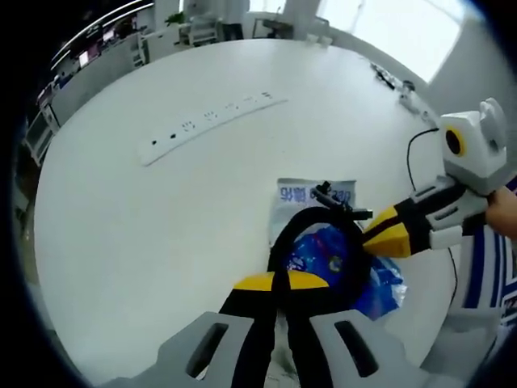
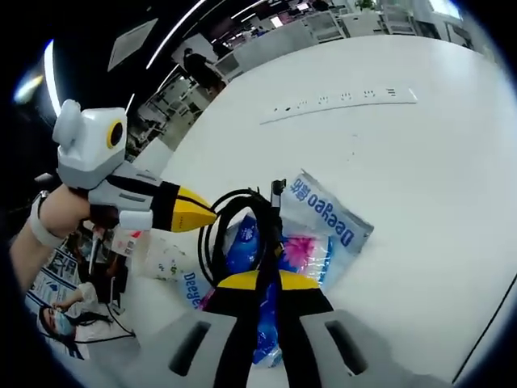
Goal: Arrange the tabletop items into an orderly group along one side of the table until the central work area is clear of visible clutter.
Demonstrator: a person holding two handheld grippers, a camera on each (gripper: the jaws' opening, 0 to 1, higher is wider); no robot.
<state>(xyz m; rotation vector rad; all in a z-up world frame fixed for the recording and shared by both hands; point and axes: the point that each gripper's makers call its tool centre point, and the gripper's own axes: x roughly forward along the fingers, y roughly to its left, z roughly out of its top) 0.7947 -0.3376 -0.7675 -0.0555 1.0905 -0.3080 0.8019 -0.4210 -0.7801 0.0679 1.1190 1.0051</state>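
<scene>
The fingers [image 1: 275, 283] of the left gripper [image 1: 279, 284] are clenched on a coiled black cable [image 1: 311, 222] at lower centre. The cable lies on a blue packet [image 1: 323, 242]. The right gripper [image 1: 386, 234] enters from the right, apparently clamped on the same cable. A white power strip [image 1: 210, 121] lies at upper left on the white table [image 1: 121, 218].

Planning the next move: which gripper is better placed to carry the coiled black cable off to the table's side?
Either, marginally the left gripper: its jaws meet on the black cable over the blue packet. The right gripper also looks shut on it.
</scene>
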